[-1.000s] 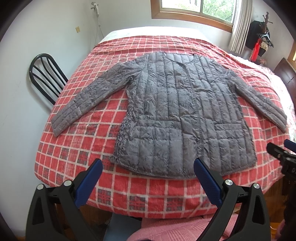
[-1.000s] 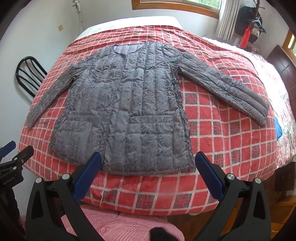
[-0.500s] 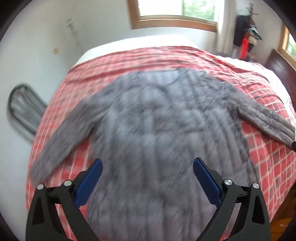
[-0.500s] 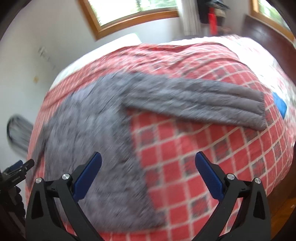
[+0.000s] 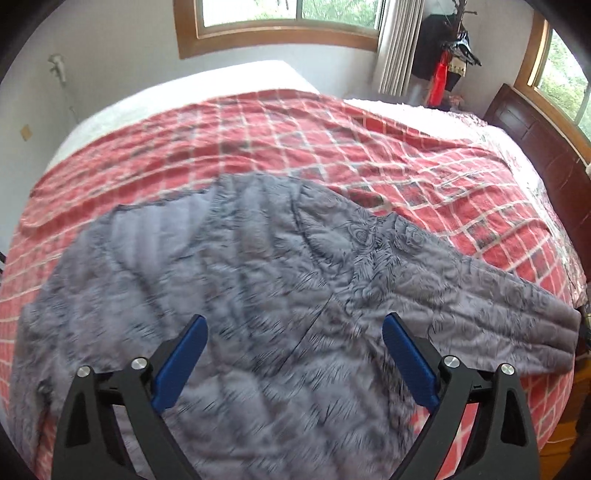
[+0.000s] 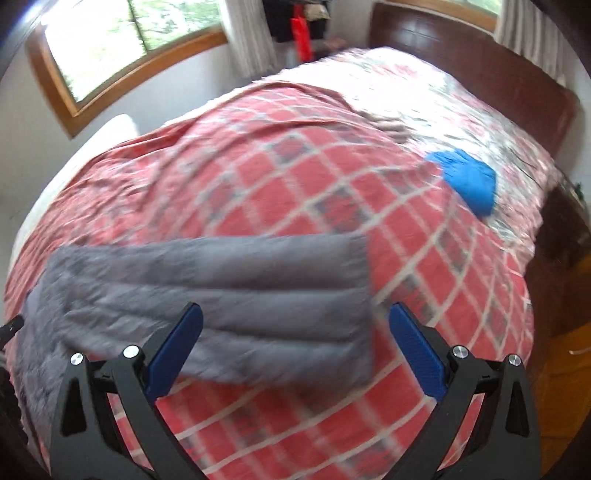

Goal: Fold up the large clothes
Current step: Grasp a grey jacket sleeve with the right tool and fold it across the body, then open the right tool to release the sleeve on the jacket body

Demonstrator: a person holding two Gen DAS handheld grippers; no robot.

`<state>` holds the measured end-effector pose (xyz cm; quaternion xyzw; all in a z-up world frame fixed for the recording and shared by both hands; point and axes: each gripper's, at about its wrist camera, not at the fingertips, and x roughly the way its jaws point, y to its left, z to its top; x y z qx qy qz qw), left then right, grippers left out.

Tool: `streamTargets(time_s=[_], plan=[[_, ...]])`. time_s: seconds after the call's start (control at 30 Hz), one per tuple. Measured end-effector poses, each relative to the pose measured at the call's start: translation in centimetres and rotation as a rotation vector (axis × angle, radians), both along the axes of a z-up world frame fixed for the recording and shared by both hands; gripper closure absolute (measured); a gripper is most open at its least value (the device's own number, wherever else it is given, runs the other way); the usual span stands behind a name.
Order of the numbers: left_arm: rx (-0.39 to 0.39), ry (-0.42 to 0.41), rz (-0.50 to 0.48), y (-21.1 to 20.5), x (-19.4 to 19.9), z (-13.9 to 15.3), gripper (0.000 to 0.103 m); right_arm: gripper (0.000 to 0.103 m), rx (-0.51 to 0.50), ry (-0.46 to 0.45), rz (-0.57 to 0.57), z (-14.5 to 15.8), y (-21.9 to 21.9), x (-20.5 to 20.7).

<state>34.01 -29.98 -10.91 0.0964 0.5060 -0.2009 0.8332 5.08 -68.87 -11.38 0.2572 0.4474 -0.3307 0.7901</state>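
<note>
red checked bedspread [image 5: 424,166] carries the grey quilted jacket [image 5: 240,295] beneath the spread left gripper [image 5: 293,363], its sleeve [image 6: 221,295] under the spread right gripper [image 6: 295,354], blue cloth [image 6: 467,181] far ahead-right.

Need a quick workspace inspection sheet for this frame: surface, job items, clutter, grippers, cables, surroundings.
Surface: bed with red checked blanket.
Job's things: grey quilted jacket lying flat and unfolded, its sleeve stretched out on the blanket.
Clutter: blue cloth near the bed's far side.
Grippers: left hand-held gripper open over the jacket body; right hand-held gripper open by the sleeve cuff; neither holds anything.
Cables: nothing seen.
Surroundings: window, wooden headboard, curtain.
</note>
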Motion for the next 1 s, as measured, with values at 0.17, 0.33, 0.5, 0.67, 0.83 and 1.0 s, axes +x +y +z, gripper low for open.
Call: streamTargets(time_s=[0.17,0.33,0.5,0.67,0.83,1.0], plan=[[0.000,0.058,0.013,-0.8,2.1,-3.0,0.012,0.003,0.136,-0.017,-0.019,-2.9,-4.0,-1.0],[0.001,0.136,0.043,-0.4,3.3,-5.6,0.020,0.007,0.180,-0.036,0.029,-4.1,-4.0,-0.4],[-0.011,0.158,0.058,0.5,3.6,-6.3,0.022,0.080,0.263,-0.119,0.099,-2.7,-2.5,0.6],[-0.024,0.140,0.049,1.8,3.5,-5.1,0.022,0.092,0.413,-0.405,0.277,2.7,1.6,2.4],[-0.022,0.105,0.039,3.9,3.2,-3.6,0.022,0.092,0.433,-0.460,0.464,7.0,8.2,8.0],[-0.014,0.088,0.061,6.7,3.5,-2.8,0.022,0.093,0.487,-0.420,0.610,7.5,15.5,15.6]])
